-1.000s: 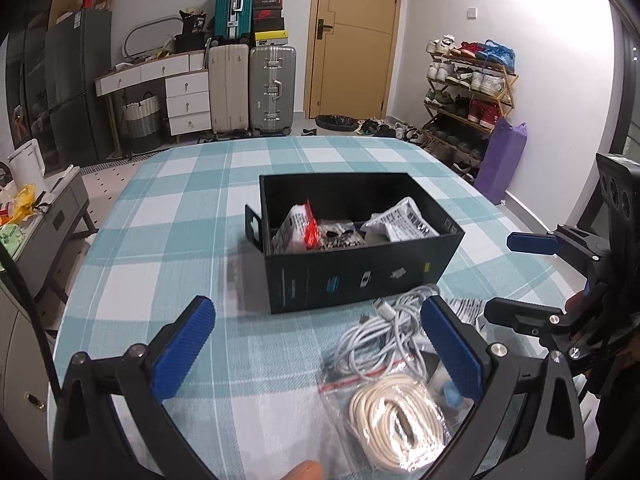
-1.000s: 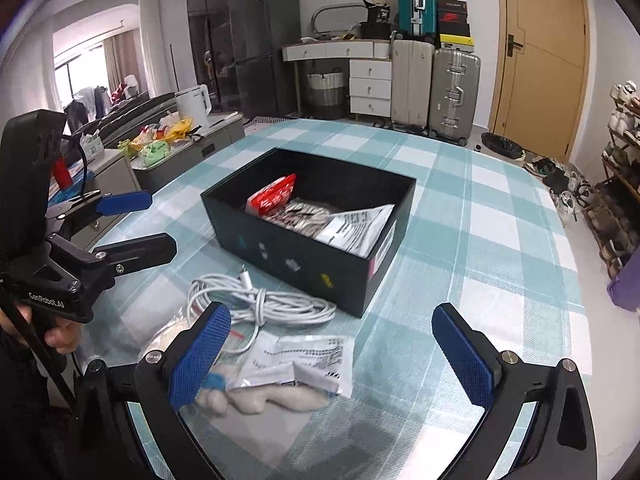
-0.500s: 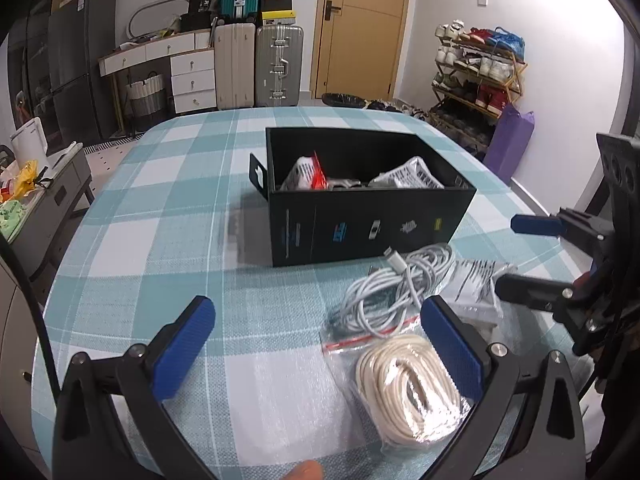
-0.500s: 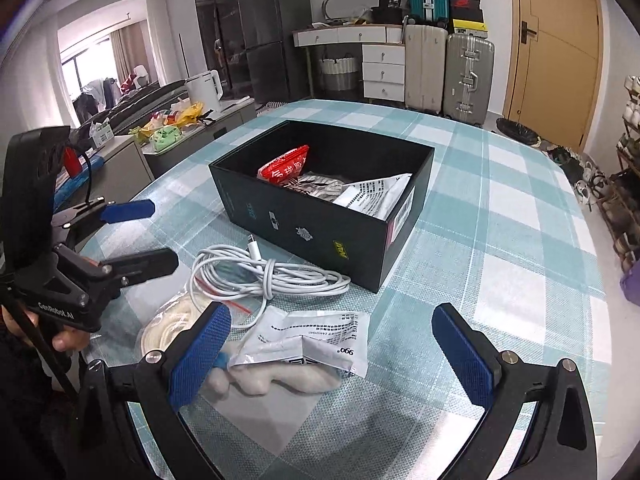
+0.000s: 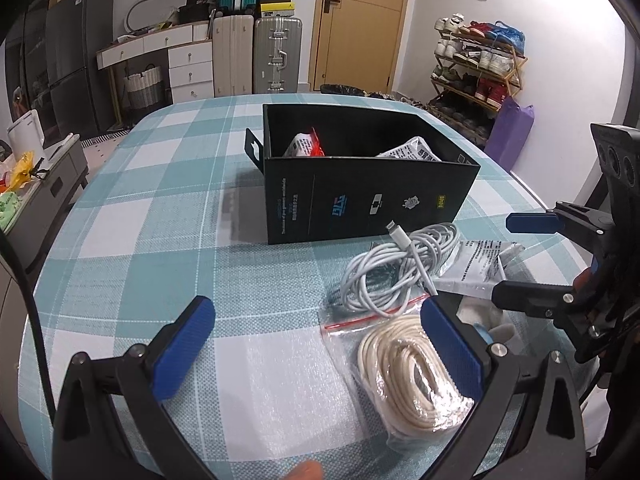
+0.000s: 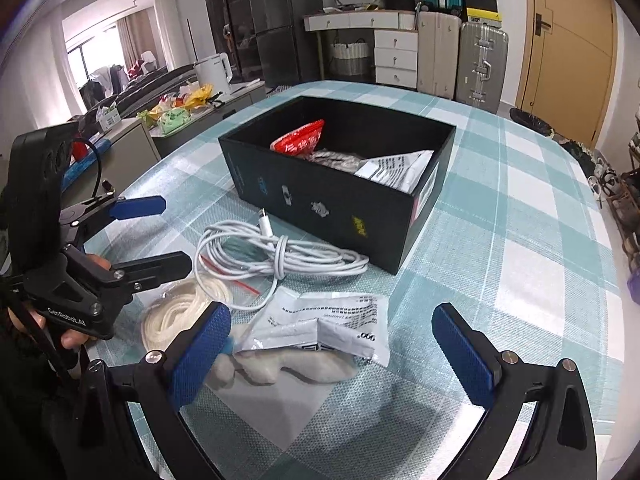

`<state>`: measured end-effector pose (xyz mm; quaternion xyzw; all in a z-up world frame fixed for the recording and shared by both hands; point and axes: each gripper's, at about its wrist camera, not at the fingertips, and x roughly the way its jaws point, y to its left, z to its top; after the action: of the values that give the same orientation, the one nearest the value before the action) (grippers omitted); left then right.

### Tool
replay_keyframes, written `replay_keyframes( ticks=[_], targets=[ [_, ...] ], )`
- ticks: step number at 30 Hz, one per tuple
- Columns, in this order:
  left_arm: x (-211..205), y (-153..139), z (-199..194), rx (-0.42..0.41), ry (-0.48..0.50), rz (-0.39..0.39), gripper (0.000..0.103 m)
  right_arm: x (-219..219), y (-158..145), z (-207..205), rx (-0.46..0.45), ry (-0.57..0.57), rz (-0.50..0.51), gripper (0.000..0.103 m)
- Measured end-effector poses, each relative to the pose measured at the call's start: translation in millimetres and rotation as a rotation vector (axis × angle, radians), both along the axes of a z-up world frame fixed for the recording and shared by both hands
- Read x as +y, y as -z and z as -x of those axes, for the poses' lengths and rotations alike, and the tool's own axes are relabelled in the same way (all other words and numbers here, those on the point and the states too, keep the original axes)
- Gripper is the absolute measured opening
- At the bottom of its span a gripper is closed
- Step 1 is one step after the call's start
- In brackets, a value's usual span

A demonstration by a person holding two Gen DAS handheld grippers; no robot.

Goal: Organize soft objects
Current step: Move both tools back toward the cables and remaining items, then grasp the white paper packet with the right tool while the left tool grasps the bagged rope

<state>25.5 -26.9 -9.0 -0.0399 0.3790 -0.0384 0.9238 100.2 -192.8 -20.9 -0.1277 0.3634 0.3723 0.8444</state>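
Note:
A black box (image 5: pixel 372 200) (image 6: pixel 320 196) stands mid-table and holds a red-and-white packet (image 6: pixel 299 143) and a white printed pouch (image 6: pixel 394 168). In front of it lie a coiled white cable (image 5: pixel 396 268) (image 6: pixel 272 252), a clear bag of cream cord (image 5: pixel 412 368) (image 6: pixel 176 312), a white printed pouch (image 6: pixel 324 320) (image 5: pixel 476 268) and a fluffy cream piece (image 6: pixel 292 364). My left gripper (image 5: pixel 316 348) is open, its right finger over the cord bag. Also open, my right gripper (image 6: pixel 332 352) straddles the pouch and the fluffy piece.
The table carries a teal-and-white checked cloth (image 5: pixel 160 216). Suitcases (image 5: pixel 256 56), a white drawer unit (image 5: pixel 188 68) and a door (image 5: pixel 360 24) stand behind. A shoe rack (image 5: pixel 476 68) is at the right, and a low cabinet with snacks (image 6: pixel 172 120) at the left.
Both grippers have come lower and closer to the loose items in front of the box. The items themselves have not moved, and both grippers stay open.

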Motion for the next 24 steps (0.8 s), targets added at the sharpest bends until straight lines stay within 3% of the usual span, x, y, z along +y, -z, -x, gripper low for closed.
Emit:
replay_keyframes(
  ticks=[24],
  targets=[
    [-2.4, 1.3, 1.2, 0.012, 0.017, -0.001, 0.103, 6.3, 17.8, -11.9, 0.071, 0.022, 0.007, 0.102]
  ],
)
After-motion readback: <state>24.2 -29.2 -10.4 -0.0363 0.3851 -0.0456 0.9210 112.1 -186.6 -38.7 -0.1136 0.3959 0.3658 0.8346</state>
